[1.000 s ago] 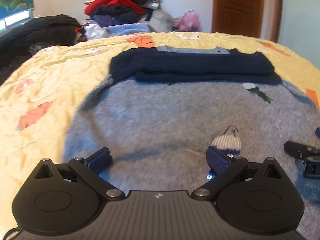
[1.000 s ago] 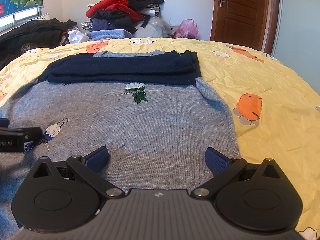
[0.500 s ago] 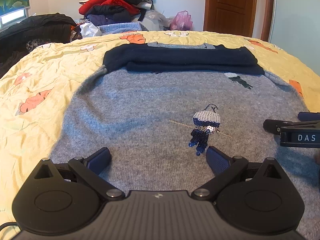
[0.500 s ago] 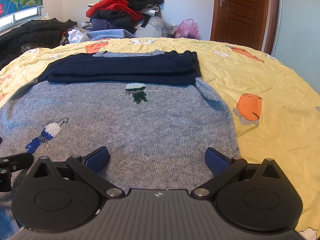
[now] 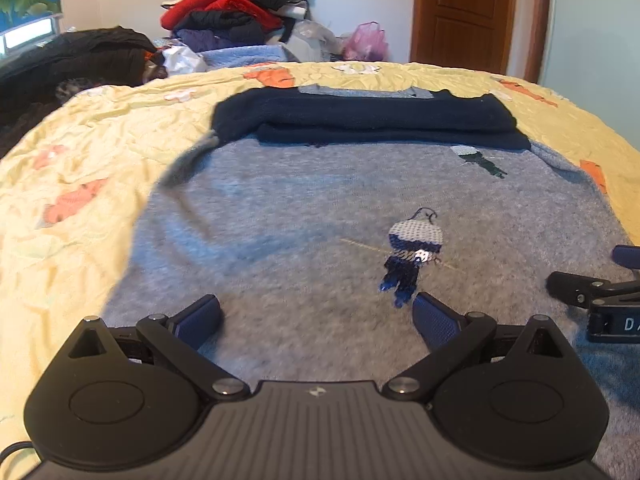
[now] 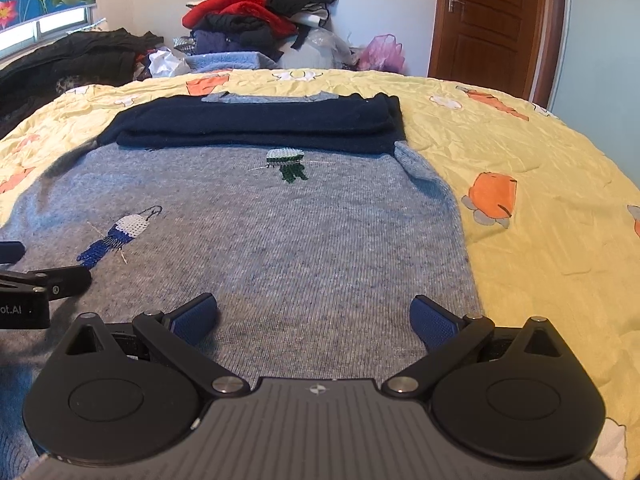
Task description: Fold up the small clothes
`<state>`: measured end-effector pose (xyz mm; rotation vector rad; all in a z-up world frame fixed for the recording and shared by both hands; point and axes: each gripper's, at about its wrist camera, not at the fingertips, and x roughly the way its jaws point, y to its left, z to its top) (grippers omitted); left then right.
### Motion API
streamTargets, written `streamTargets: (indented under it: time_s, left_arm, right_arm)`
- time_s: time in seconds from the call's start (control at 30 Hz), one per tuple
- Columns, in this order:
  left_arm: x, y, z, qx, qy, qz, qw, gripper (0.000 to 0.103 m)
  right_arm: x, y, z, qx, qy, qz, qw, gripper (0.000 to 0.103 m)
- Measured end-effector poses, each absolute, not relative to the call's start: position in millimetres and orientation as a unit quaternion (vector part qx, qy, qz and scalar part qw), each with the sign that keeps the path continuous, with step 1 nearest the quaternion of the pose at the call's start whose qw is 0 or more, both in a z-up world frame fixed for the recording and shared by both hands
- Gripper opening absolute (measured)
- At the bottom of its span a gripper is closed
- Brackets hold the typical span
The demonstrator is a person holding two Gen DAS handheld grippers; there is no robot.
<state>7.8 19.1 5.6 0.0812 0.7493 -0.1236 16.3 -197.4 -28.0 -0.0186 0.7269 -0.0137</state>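
Grey sweater (image 6: 280, 248) lies flat, front up, on the yellow bedspread (image 6: 540, 184), hem toward the near edge, body smoothed out wide, probably so a fold can run straight. Navy sleeves (image 6: 256, 124) are already folded across the far end over the chest, stacked in a band, which keeps them out of the way and makes the garment a plain rectangle. Small knitted motifs on the grey: blue-white one (image 6: 116, 240) near left, green-white one (image 6: 286, 164) farther and central.

Left claw (image 5: 316, 316) spread wide, nothing between the fingers, low above the near left part of the sweater. Right claw (image 6: 314, 316) likewise spread and empty, above the near right part just inside the sweater's right edge. They sit side by side near the hem; each shows at the edge of the other's view. Likely next step: pinch the hem at two spots and carry it toward the far sleeve band; not yet started.

Left view is a bit blurred. Clothes pile (image 6: 256, 16) beyond the bed, far left of centre; wooden door (image 6: 492, 24) far right.
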Motion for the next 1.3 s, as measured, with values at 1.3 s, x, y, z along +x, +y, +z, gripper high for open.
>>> streamTargets:
  time_s: [1.3]
  left_arm:
    - [-118,159,24,-0.194,0.425,-0.061,0.882,0.103]
  right_arm:
    - [-129,-326,6,0.201,0.465,0.119,0.854,0.098]
